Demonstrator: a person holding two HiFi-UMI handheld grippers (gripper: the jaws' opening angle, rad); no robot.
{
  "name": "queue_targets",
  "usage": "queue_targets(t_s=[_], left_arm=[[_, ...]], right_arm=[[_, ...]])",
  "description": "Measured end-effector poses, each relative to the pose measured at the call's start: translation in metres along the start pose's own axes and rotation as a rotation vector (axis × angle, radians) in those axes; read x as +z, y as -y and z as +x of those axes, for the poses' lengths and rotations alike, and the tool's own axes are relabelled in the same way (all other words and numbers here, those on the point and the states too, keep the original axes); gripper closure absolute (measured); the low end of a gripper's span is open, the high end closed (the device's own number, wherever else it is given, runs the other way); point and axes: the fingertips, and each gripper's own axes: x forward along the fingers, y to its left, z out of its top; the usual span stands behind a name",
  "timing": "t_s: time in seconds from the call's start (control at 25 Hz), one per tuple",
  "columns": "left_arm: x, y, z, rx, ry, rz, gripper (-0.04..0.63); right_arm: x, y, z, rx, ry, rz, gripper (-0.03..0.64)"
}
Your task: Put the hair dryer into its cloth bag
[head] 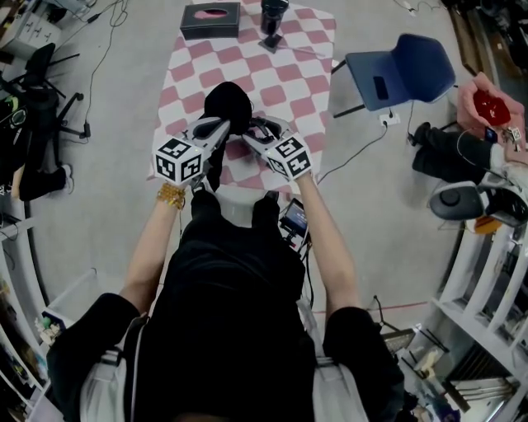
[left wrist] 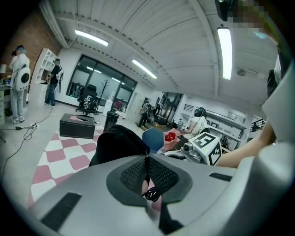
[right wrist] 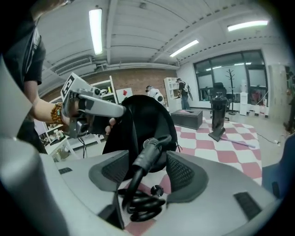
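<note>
The black cloth bag stands up over the pink-and-white checked table, held between both grippers. My left gripper is shut on the bag's edge, which shows as black cloth pinched between the pads. The hair dryer's black handle end sticks out of the bag, and its coiled cord hangs below. My right gripper is open, with the handle end between its pads but not pressed by them. The dryer's body is hidden inside the bag.
A black tissue box and a dark upright stand sit at the table's far end. A blue chair stands to the right of the table. Another person sits at the far right. Cables lie on the floor.
</note>
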Motion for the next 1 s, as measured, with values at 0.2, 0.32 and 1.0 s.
queue_targets(t_s=[0.2, 0.32, 1.0], left_arm=[[0.006, -0.003, -0.005, 0.009, 0.002, 0.015, 0.575], [0.006, 0.001, -0.004, 0.007, -0.024, 0.065, 0.575], [0.008, 0.012, -0.001, -0.027, -0.049, 0.126, 0.575]], right_arm=[[-0.003, -0.002, -0.033, 0.017, 0.102, -0.002, 0.356], [-0.037, 0.009, -0.039, -0.017, 0.107, 0.066, 0.353], [-0.049, 0.02, -0.017, -0.128, 0.017, 0.181, 0.505]])
